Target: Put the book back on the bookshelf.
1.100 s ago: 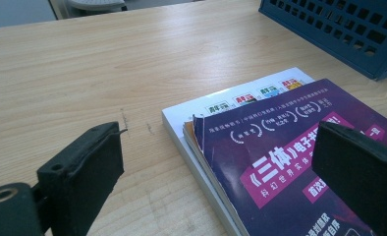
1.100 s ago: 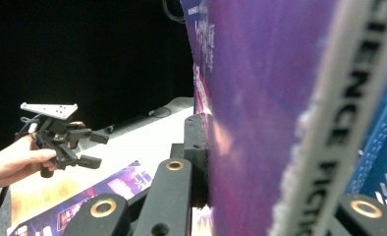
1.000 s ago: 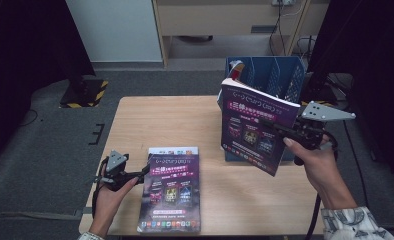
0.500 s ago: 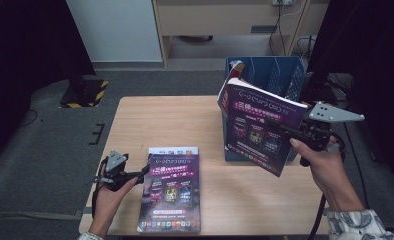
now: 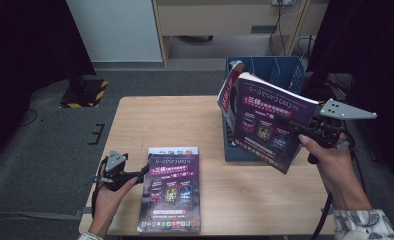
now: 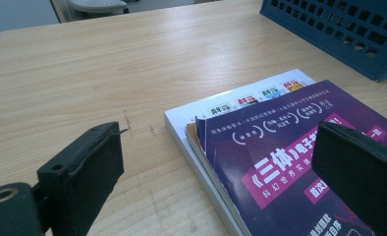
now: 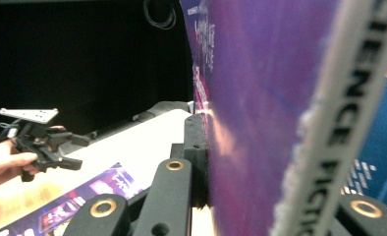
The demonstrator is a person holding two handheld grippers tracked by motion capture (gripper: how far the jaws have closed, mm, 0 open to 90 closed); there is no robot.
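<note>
The right tongs (image 5: 305, 129) clamp a purple book (image 5: 267, 122) by its edge and hold it upright in the air, tilted, in front of the blue crate (image 5: 265, 75) at the bench's far right. In the right gripper view the cover (image 7: 260, 98) stands pressed against one black jaw, with the white spine lettering close to the camera. Another book with a red cover (image 5: 229, 92) leans in the crate, just behind the held one.

The left tongs (image 5: 135, 175) are wide open and hold nothing. They rest low at the left edge of a stack of two books (image 5: 171, 187) lying flat near the front of the bench. In the left gripper view one jaw is over the bare wood and the other over the top purple cover (image 6: 280, 162), which lies askew on a white-edged book (image 6: 191, 115) beneath.

The bench (image 5: 175, 120) is pale wood, lightly scratched. Around it is grey carpet, dark curtains at both sides, a white panel (image 5: 115, 30) and a wooden shelf unit (image 5: 220, 17) behind, and a yellow-and-black striped base (image 5: 85, 92) on the floor at left.
</note>
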